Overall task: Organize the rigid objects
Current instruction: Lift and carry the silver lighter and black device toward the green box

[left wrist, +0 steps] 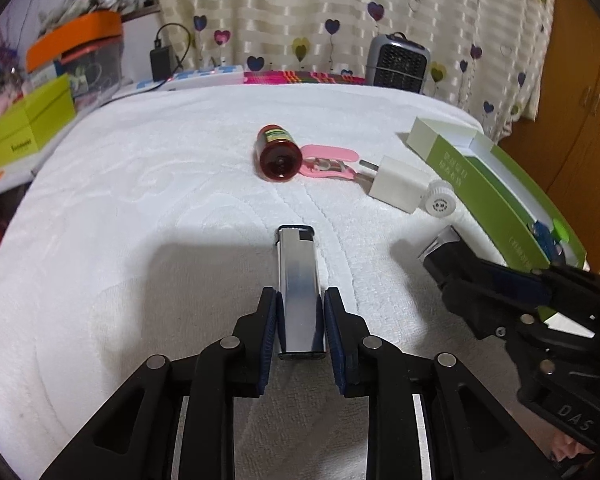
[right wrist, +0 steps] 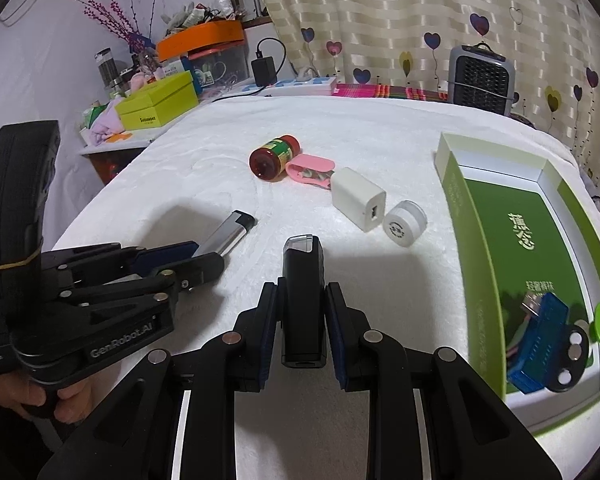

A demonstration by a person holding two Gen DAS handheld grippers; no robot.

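Silver lighter (left wrist: 300,292) sits clamped in my left gripper (left wrist: 300,312), just above the white towel (left wrist: 140,200). Further right, my right gripper (right wrist: 302,312) is clamped on a black lighter (right wrist: 303,300) with a clear top. Beyond them lie a red bottle (right wrist: 274,157), pink nail clipper (right wrist: 310,170), white charger (right wrist: 358,198) and small white jar (right wrist: 405,223). On the far right, the open green box (right wrist: 480,264) already holds a blue gadget (right wrist: 540,340). I judge the drop-off comes next: I'd carry each lighter clear over the box wall, lower it flat onto bare floor beside the gadget, then release, one hand at a time.
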